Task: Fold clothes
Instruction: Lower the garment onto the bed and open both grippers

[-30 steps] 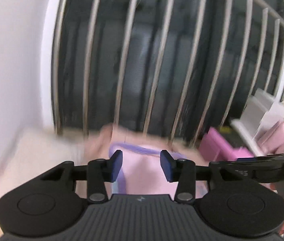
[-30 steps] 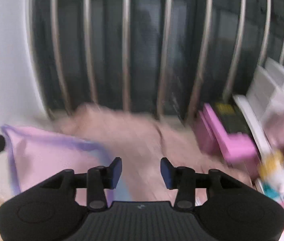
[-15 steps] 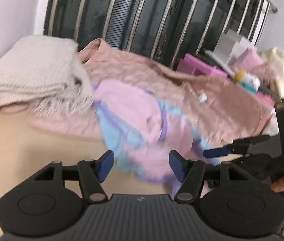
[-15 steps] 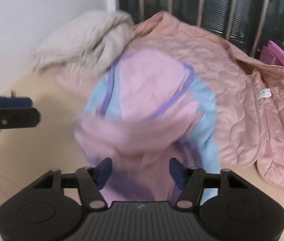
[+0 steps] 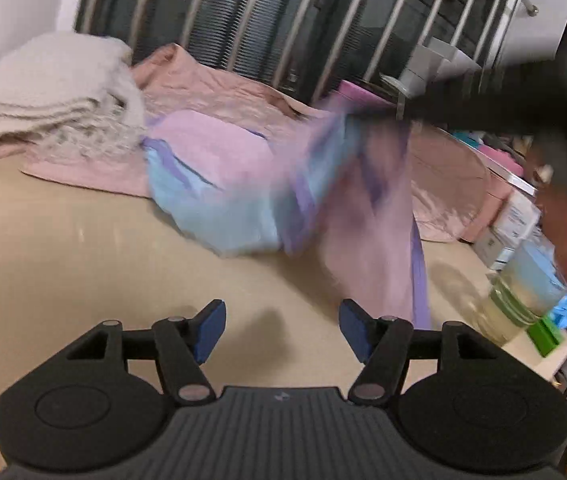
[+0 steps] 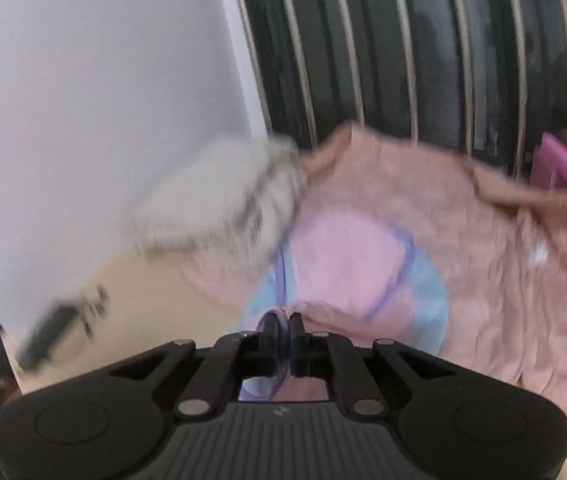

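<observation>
A pink, light-blue and purple garment (image 5: 219,168) lies crumpled on the beige table (image 5: 83,260), partly over a pink quilted jacket (image 5: 243,96). My right gripper (image 6: 282,330) is shut on the garment's purple-trimmed edge (image 6: 271,316). In the left wrist view that gripper shows as a dark blur (image 5: 483,96) at the upper right, and the cloth (image 5: 363,184) hangs from it in a lifted fold. My left gripper (image 5: 283,326) stands open over bare table just in front of the garment, with nothing between its fingers.
A beige knitted throw (image 5: 43,92) is piled at the back left against the white wall. Metal railing bars (image 5: 243,20) run behind the table. A clear bottle with a green label (image 5: 523,292), small boxes (image 5: 515,220) and a pink box (image 6: 563,164) crowd the right side.
Both views have swung down from the railing onto the table. My right gripper has shut on the garment's edge and raised it. My left gripper has opened wider and dropped towards the table.
</observation>
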The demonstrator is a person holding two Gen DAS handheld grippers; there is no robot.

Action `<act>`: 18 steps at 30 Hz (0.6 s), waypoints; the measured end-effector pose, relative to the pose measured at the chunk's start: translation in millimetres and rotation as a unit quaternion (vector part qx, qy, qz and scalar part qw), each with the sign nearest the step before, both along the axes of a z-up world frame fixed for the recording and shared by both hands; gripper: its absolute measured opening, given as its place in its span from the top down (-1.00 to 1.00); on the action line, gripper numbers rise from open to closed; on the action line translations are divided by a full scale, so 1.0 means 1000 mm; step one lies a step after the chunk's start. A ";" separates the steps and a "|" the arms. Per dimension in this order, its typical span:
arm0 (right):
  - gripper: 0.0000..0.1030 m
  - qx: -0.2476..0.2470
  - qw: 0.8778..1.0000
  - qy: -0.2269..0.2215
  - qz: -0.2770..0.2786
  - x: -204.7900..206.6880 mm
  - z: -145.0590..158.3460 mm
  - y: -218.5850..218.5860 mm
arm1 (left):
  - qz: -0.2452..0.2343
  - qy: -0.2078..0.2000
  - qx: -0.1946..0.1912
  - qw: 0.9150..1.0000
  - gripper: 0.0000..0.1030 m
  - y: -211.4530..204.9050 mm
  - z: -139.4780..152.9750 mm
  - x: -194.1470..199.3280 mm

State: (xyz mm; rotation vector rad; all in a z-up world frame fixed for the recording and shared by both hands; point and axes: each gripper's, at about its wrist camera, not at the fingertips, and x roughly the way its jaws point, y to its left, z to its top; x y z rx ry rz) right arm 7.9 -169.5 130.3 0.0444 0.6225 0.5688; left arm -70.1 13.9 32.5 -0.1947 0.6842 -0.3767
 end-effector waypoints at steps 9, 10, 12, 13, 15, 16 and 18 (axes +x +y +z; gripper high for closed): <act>-0.20 -0.044 0.997 0.009 -0.057 0.044 0.014 -0.001 | 0.008 -0.025 -0.022 0.999 -0.24 0.002 0.017 -0.009; -0.15 -0.088 0.991 0.019 -0.095 0.052 0.000 0.005 | 0.015 -0.024 -0.019 0.999 -0.24 0.005 0.017 -0.011; -0.14 -0.117 0.986 0.024 -0.112 0.048 -0.019 0.007 | 0.026 -0.027 -0.014 0.999 -0.24 0.014 0.017 -0.020; -0.14 -0.100 0.990 0.023 -0.101 0.038 -0.027 0.004 | 0.031 -0.028 -0.014 0.999 -0.25 0.019 0.016 -0.023; -0.14 -0.063 0.993 0.042 -0.086 0.018 -0.044 -0.004 | 0.046 -0.018 -0.014 0.999 -0.26 0.031 0.012 -0.027; -0.14 -0.048 0.994 0.055 -0.080 0.008 -0.053 -0.008 | 0.053 -0.012 -0.014 0.998 -0.26 0.036 0.011 -0.026; -0.14 -0.041 0.994 0.076 -0.067 -0.011 -0.073 -0.008 | 0.067 -0.004 -0.017 0.998 -0.26 0.045 0.009 -0.023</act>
